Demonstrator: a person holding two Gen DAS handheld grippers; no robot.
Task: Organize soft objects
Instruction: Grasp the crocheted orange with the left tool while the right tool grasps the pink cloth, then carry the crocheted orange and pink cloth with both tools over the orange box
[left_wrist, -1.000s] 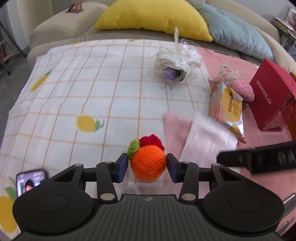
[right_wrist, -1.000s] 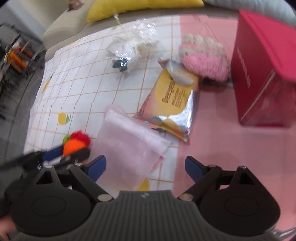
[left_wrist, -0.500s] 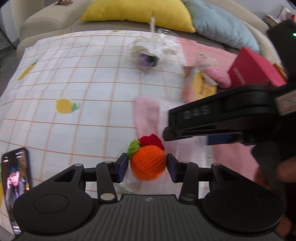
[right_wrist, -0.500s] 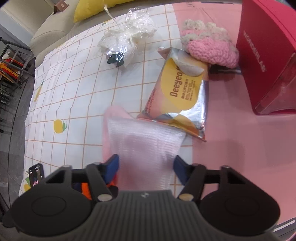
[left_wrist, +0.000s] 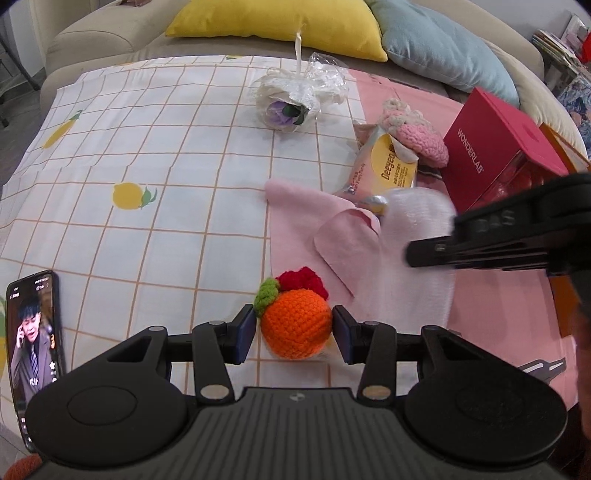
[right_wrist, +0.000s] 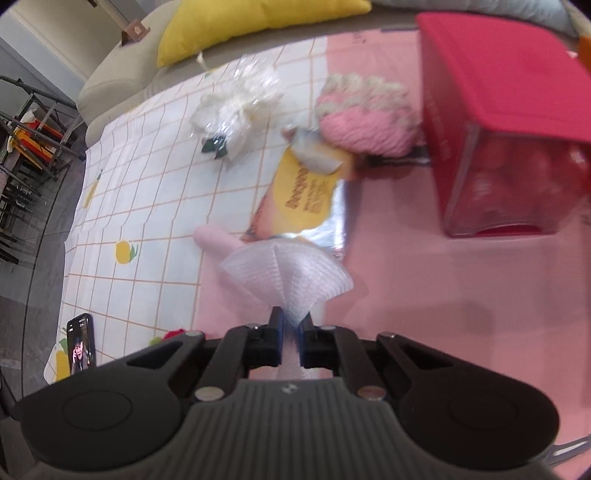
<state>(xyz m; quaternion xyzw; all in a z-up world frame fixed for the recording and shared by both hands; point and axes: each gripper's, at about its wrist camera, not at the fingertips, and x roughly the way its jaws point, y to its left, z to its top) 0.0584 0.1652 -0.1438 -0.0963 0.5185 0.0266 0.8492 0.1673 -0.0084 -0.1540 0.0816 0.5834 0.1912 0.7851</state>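
Observation:
My left gripper is shut on an orange crochet fruit with a green leaf and a red tuft, held just above the checked cloth. My right gripper is shut on a white foam sheet, which fans out in front of its fingers. In the left wrist view the right gripper comes in from the right, with the white foam sheet raised. A pink cloth lies under the sheet with one corner curled up. Whether the pink cloth is pinched too, I cannot tell.
A snack bag, a pink crochet piece and a red box lie at the right. A plastic-wrapped flower sits further back. A phone lies at the near left. Behind are a yellow pillow and a blue pillow.
My right gripper went from wide open to shut on the white foam sheet and bunched it into a fan. The left gripper kept its hold on the crochet fruit.

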